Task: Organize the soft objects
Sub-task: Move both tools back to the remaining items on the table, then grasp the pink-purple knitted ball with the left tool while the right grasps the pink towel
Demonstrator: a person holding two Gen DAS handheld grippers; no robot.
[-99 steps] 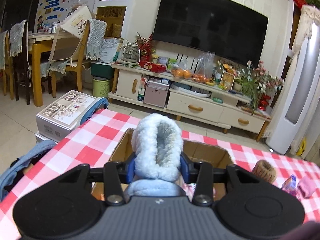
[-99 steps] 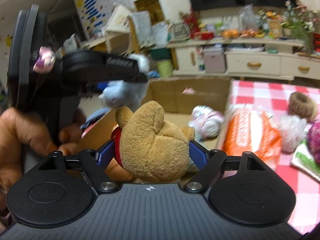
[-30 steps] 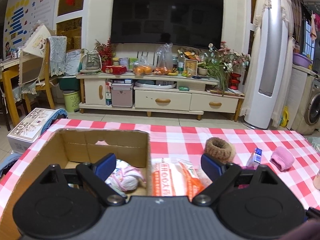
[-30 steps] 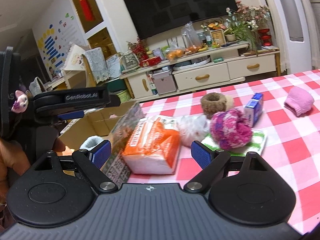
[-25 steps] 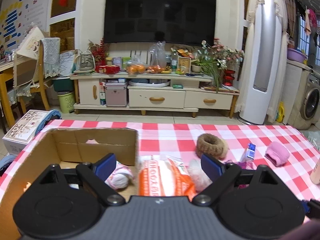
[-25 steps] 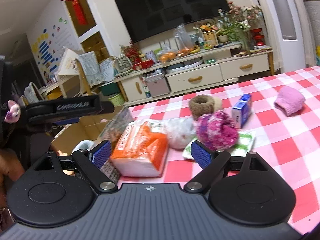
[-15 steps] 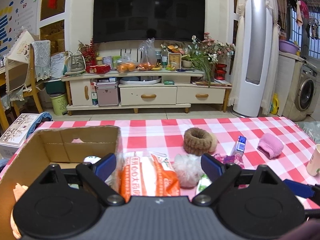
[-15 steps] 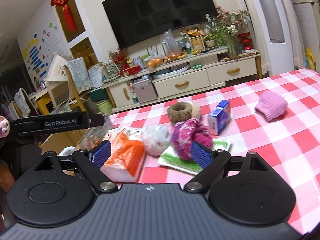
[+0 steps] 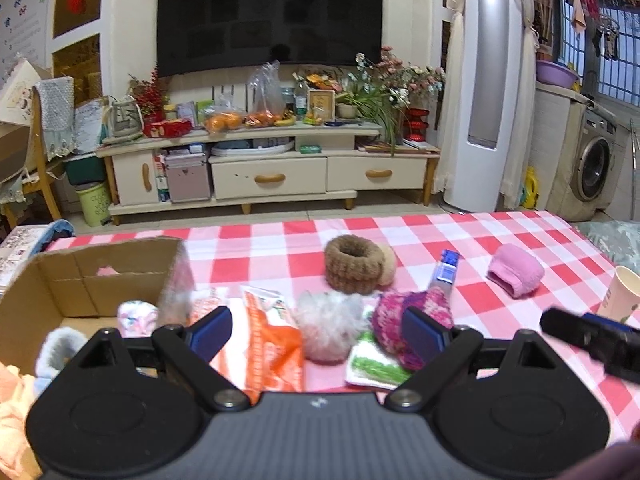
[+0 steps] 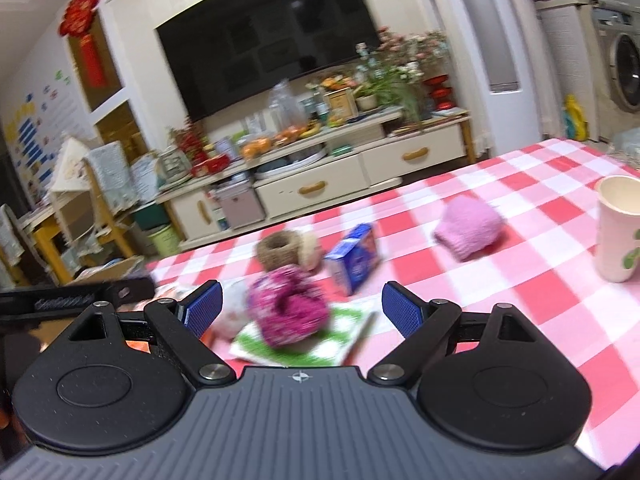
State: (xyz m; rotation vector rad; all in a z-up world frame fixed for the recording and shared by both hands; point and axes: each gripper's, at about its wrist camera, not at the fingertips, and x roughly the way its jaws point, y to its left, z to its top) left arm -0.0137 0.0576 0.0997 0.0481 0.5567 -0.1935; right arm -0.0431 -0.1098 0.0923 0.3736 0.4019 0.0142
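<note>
Right now both claws stand released and hold nothing. Seen from its own wrist camera, the left gripper (image 9: pixel 316 330) has its blue pads spread wide above the red-and-white checked tablecloth (image 9: pixel 500 228); the right gripper (image 10: pixel 298 307) is spread just as wide in its own view.

Taking the magenta knitted woolly bundle (image 9: pixel 408 312) as the landmark: it sits on a green-and-white flat packet (image 9: pixel 372 368), which pokes out beneath it on the near side. Just beside the bundle on its left lies a whitish fluffy puff (image 9: pixel 330 330), and left of that an orange plastic packet (image 9: pixel 272 344). Farther left again stands the open brown cardboard box (image 9: pixel 84 276), with a pale patterned soft ball (image 9: pixel 136 316) and a light-blue fleecy item (image 9: pixel 60 346) inside.

Behind the bundle rests a brown furry ring (image 9: pixel 352 264). A small blue carton (image 9: pixel 446 270) lies just behind the bundle and to its right. Well to the right of the bundle is a pink soft mitten-like piece (image 9: pixel 516 270), and beyond that, near the table's right edge, a white paper cup (image 10: pixel 618 226) stands upright.

In the right wrist view the bundle lies between the spread pads, which do not touch it.
</note>
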